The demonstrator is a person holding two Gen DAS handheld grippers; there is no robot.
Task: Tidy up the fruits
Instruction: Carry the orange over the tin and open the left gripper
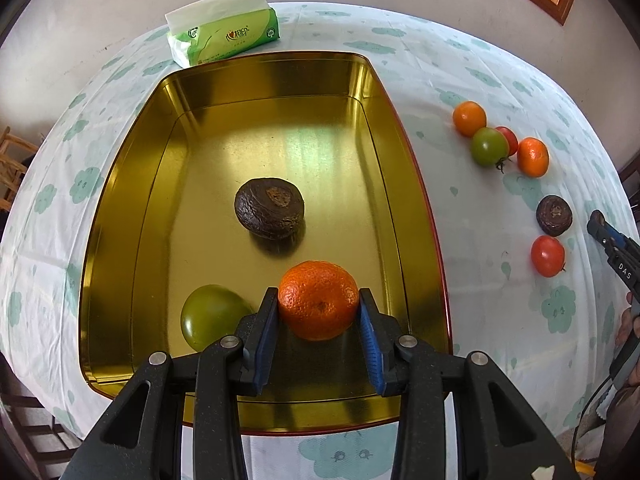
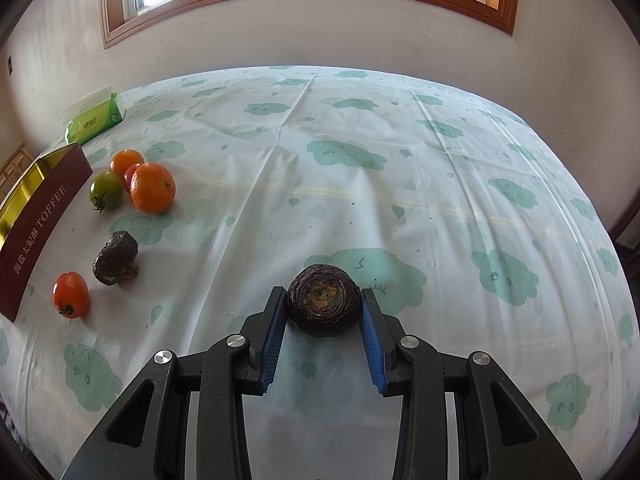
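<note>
In the left wrist view my left gripper [image 1: 319, 300] is shut on an orange mandarin [image 1: 318, 299] over the near part of the gold tin [image 1: 120, 184]. A dark wrinkled fruit [image 1: 269, 207] and a green tomato [image 1: 210, 316] lie inside the tin. In the right wrist view my right gripper [image 2: 323, 305] is shut on another dark wrinkled fruit [image 2: 323, 305], just above the tablecloth. Loose fruits lie beside the tin: two mandarins [image 2: 153, 188], a green tomato [image 2: 106, 190], a dark fruit [image 2: 116, 258] and a red tomato [image 2: 71, 294].
A green tissue pack [image 1: 224, 28] lies behind the tin, by the wall. The tin's maroon side [image 2: 40, 224] reads TOFFEE. The cloud-print tablecloth [image 2: 360, 160] covers the table. A wooden chair [image 1: 12, 164] stands at the far left. My right gripper's tip [image 1: 612, 240] shows at the right edge.
</note>
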